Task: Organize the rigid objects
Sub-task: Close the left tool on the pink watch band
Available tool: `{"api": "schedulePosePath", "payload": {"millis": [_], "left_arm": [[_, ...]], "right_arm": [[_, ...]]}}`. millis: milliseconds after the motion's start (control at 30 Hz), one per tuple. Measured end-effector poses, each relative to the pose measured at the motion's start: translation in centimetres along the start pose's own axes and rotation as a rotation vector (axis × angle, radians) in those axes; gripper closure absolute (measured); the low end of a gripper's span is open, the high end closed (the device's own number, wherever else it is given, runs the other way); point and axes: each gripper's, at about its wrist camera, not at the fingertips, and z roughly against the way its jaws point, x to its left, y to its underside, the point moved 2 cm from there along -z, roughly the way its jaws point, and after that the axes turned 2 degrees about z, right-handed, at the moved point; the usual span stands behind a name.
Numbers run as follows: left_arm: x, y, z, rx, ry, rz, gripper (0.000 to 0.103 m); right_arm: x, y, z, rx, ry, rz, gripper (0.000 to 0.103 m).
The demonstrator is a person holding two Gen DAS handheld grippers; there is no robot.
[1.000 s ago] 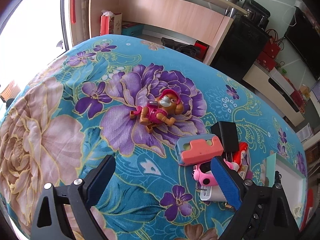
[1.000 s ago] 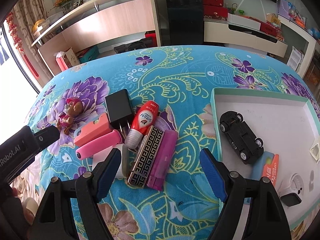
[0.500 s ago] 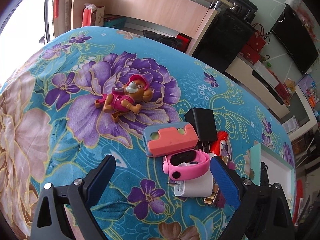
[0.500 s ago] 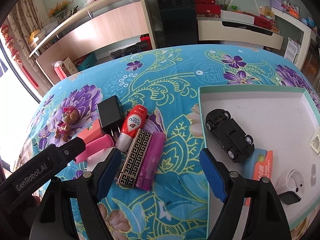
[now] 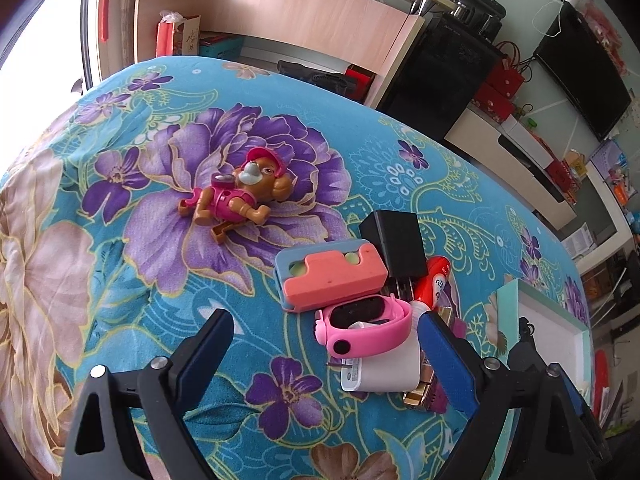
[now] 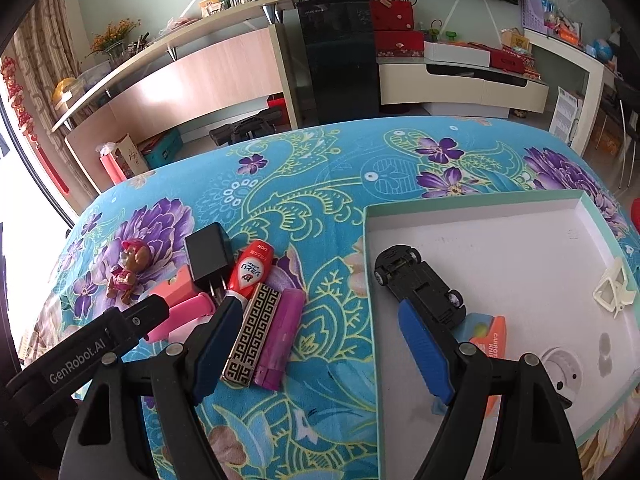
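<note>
The left hand-held gripper [image 5: 324, 354] hung with its jaws wide apart and nothing between them. Compared with a second earlier, its view had swung so the pile of small things sat lower centre instead of lower right, and the pink watch [image 5: 362, 330] and the white charger [image 5: 382, 372] under it, half hidden before, lay in plain sight just inside its right finger. That looked like lining up on the pile for the next pick.

The right hand-held gripper [image 6: 320, 350] also stood open and empty, its jaws unchanged. Its view had shifted rightward, so the white tray [image 6: 472, 206] filled more of the right side, its near corner between the fingers. The black toy car [image 6: 418, 286], an orange card and a white clip already lay in the tray.

Still outside it on the flowered worktop [image 6: 332, 168] were the toy dog [image 5: 240, 196], black adapter [image 6: 208, 256], red tube [image 6: 250, 268], patterned lighter [image 6: 252, 334] and purple lighter [image 6: 282, 336], so much sorting remained.
</note>
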Motion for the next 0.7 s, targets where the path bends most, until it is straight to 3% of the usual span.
{"api": "schedulePosePath", "payload": {"millis": [300,700], "left_arm": [[-0.6,0.3,-1.2,0.025,0.016,-0.013,0.022],[-1.4,0.4,-1.9,0.035,0.030,-0.031,0.030]], "right_arm": [[-0.4,0.0,0.1,0.003,0.007,-0.005,0.022],[-0.6,0.0,0.1,0.014,0.009,-0.014,0.022]]}}
